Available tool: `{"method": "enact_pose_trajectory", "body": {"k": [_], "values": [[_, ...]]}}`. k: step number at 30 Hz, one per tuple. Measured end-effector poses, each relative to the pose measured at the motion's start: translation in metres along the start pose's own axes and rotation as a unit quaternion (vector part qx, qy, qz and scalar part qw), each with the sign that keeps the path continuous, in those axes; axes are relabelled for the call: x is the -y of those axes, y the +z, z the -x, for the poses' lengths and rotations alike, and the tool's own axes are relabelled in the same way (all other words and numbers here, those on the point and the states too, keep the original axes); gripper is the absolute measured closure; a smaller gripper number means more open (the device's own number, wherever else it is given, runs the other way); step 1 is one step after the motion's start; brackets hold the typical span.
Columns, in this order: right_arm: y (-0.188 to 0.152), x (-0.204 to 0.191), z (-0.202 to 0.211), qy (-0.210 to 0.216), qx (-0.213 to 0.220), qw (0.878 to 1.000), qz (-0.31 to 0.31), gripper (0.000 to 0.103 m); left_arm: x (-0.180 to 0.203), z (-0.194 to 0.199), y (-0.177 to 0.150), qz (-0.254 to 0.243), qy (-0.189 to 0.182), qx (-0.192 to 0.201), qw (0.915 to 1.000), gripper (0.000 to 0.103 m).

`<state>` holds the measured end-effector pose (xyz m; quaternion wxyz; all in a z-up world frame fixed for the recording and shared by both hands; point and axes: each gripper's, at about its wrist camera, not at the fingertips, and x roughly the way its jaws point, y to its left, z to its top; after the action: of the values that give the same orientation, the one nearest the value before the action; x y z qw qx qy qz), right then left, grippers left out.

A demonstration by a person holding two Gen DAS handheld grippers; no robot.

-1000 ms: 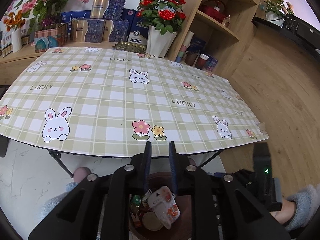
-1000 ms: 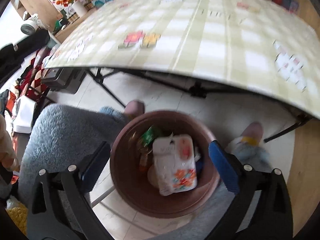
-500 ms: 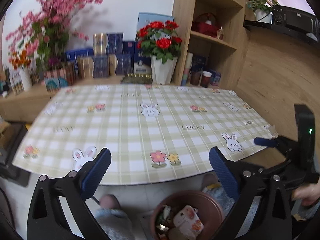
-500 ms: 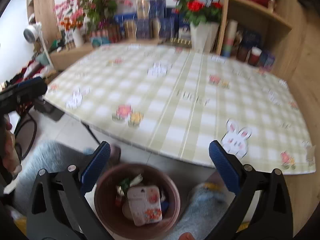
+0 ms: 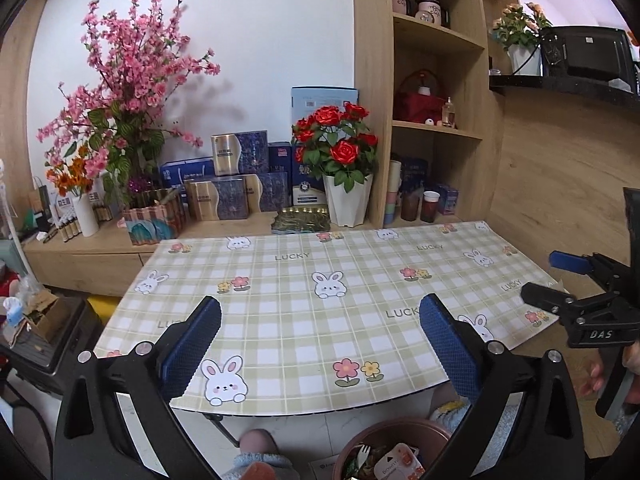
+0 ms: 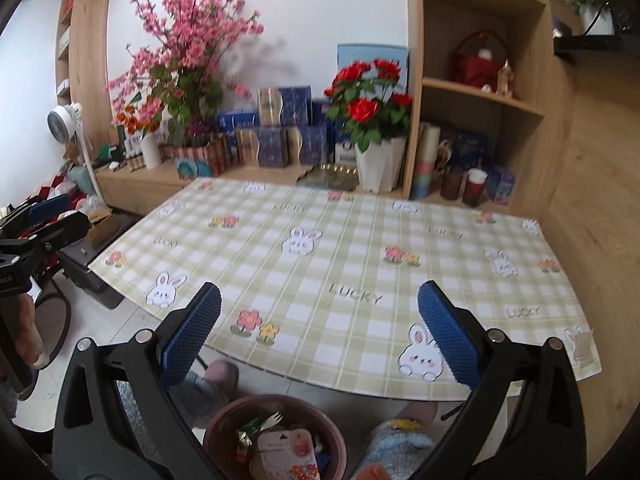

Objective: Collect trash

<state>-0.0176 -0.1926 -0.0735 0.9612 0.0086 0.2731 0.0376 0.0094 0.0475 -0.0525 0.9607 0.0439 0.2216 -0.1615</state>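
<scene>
Two hand-held grippers are in view, and both now look over the desk [image 5: 304, 312] instead of down at the floor. One second ago the left hand-held gripper [image 5: 320, 344] had its jaws almost together above the brown bin [image 5: 360, 446], with the white flowered packet [image 5: 400, 466] just under them. Now its blue pads [image 5: 192, 344] stand wide apart and nothing is between them. The packet lies inside the bin, among other trash and a small fork [image 5: 362, 450], at the bottom edge of the left wrist view.

The right hand-held gripper [image 6: 320, 336] is wide open too, as it was one second ago, and it holds nothing. Earlier the bin filled the middle of its view; now the bin [image 6: 224, 428] is low in the picture, below the near edge of the desk, and the packet [image 6: 284, 456] is still in it. Each gripper also shows in the other's view: the right one at the right edge [image 5: 568, 280], the left one at the left edge [image 6: 44, 220].

The desk, with its checked cloth of rabbits and flowers, carries no trash. Behind it stand the red roses in a white pot [image 5: 340, 152], the pink blossom branches [image 5: 132, 72] and the blue boxes [image 5: 236, 176]. Slippers [image 6: 396, 436] and fluffy trouser legs of the person are beside the bin.
</scene>
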Motion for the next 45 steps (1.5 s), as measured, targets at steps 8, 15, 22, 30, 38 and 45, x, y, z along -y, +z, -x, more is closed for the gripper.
{"method": "enact_pose_trajectory", "body": {"k": [8, 15, 22, 30, 38, 45], "values": [[0.006, 0.007, 0.02, -0.004, 0.02, 1.0, -0.014, 0.006, 0.006, 0.008, 0.007, -0.009, 0.014, 0.007, 0.9998, 0.006], [0.009, 0.01, 0.031, -0.007, 0.034, 0.999, -0.019, 0.006, 0.008, 0.012, 0.012, -0.004, 0.006, 0.019, 0.9998, 0.006], [0.01, 0.009, 0.035, -0.011, 0.041, 0.999, -0.019, 0.006, 0.007, 0.014, 0.016, 0.004, 0.015, 0.029, 0.9995, 0.006], [0.01, 0.01, 0.034, -0.01, 0.041, 0.999, -0.02, 0.006, 0.005, 0.014, 0.015, 0.003, 0.022, 0.028, 0.9994, 0.006], [0.01, 0.01, 0.033, -0.008, 0.041, 0.999, -0.025, 0.006, 0.002, 0.013, 0.014, 0.0, 0.023, 0.021, 0.9995, 0.006], [0.008, 0.004, 0.032, -0.008, 0.038, 0.999, -0.026, 0.006, 0.0, 0.012, 0.013, 0.0, 0.019, 0.02, 0.9996, 0.006]]}}
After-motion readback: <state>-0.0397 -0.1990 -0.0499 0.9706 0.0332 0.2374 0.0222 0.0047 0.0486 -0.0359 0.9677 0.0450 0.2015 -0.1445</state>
